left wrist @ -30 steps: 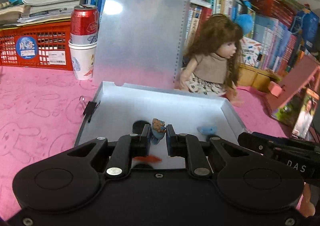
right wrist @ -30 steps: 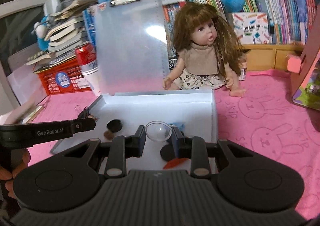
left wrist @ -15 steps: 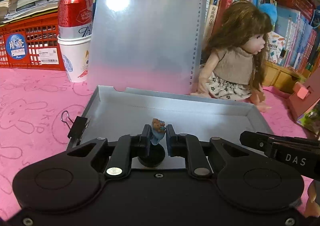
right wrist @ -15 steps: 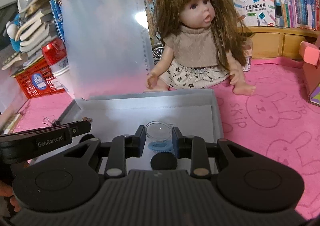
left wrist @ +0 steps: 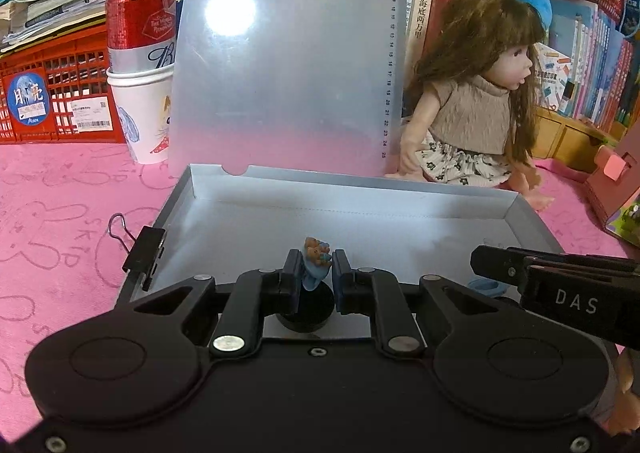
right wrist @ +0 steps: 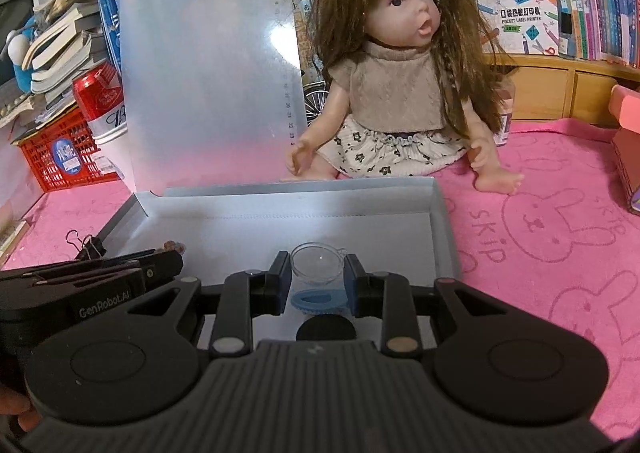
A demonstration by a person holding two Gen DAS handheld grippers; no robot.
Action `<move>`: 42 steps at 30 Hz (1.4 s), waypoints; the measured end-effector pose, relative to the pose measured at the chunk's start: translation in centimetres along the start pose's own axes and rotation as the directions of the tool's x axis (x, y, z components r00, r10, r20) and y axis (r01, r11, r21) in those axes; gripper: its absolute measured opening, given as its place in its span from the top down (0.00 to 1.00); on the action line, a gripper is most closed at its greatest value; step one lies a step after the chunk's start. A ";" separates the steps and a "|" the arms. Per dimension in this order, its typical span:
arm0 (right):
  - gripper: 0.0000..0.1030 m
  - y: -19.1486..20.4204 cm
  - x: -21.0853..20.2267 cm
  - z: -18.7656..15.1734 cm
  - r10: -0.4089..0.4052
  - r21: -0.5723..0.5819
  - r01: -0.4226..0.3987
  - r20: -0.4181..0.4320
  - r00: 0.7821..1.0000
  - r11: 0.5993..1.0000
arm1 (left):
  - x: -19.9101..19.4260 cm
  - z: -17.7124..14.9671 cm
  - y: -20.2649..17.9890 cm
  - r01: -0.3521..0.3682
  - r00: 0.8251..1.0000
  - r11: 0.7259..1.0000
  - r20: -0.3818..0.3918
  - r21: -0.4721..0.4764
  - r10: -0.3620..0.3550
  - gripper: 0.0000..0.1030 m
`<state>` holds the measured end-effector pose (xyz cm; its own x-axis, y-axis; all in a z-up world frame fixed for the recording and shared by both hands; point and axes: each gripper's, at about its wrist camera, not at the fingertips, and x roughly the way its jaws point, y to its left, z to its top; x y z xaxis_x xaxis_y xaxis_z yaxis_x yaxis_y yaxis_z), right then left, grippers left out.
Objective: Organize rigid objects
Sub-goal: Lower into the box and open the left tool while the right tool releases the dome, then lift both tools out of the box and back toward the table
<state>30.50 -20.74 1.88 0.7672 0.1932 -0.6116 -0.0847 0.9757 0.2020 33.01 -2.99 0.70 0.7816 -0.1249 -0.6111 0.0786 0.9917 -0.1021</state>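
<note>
The left gripper (left wrist: 314,280) clenched a figurine (left wrist: 316,259) directly above the black base (left wrist: 307,313) in the tray (left wrist: 400,189).

Black hand-held gripper (left wrist: 316,273) with blue pads, silver screws.

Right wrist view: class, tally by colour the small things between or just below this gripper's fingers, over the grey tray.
Clear: 1, the cup
Blue: 1, the scalloped dish
Black: 1, the round disc
Total: 3
</note>
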 end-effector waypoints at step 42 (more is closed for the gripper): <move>0.32 0.2 -2.8 0.2 -0.027 0.011 0.026 0.049 0.998 1.000 | -3.0 0.0 -0.9 -0.011 0.999 0.999 0.031 0.038 0.009 0.57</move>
<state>28.48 -21.06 3.78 0.7993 0.1617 -0.5788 -0.0574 0.9793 0.1944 30.54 -3.51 2.62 0.8011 -0.1145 -0.5875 0.0935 0.9934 -0.0660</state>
